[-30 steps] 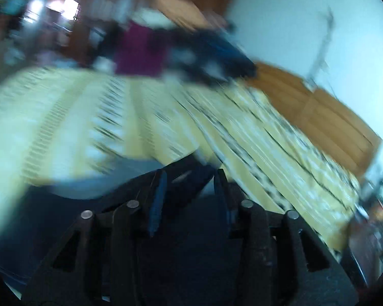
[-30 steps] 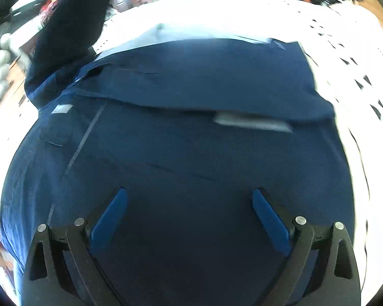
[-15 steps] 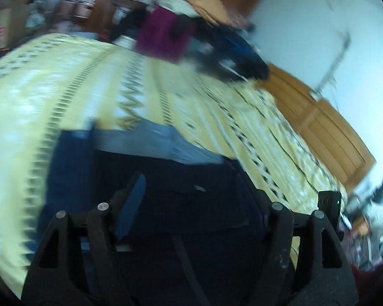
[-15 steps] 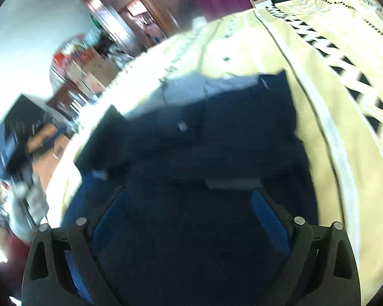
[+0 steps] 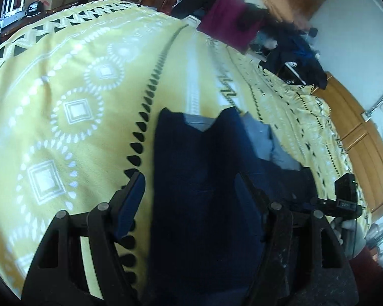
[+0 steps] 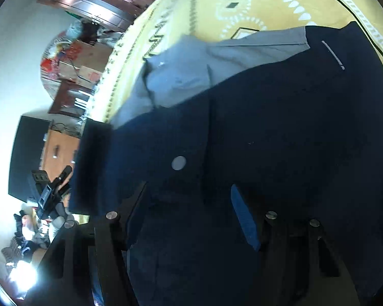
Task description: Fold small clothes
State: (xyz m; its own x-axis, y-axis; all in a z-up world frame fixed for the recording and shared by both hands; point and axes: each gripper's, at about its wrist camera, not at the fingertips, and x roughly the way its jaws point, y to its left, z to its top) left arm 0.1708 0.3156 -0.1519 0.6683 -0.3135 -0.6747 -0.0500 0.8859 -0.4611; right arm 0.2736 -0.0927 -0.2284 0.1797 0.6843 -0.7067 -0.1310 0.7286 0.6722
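Note:
A dark navy garment [image 5: 201, 178] with a pale grey lining [image 5: 265, 140] lies on the yellow patterned bedspread [image 5: 71, 107]. My left gripper [image 5: 191, 186] is open, its jaws wide apart over the garment's left part, holding nothing. In the right wrist view the same garment [image 6: 280, 127] fills the frame, with its grey lining [image 6: 191, 68] at the far edge and a small round grey spot [image 6: 178, 163]. My right gripper [image 6: 189, 204] is open just above the cloth. The other gripper shows at the left edge of that view [image 6: 48, 193].
A heap of clothes, maroon [image 5: 229, 23] and dark [image 5: 293, 51], lies at the far end of the bed. A wooden headboard [image 5: 357, 140] runs along the right. Boxes and furniture [image 6: 74, 58] stand beyond the bed's side.
My left gripper has opened, let go of the navy cloth and turned to look along the bed. The right gripper has swung round and its jaws have narrowed somewhat. The garment now lies flatter.

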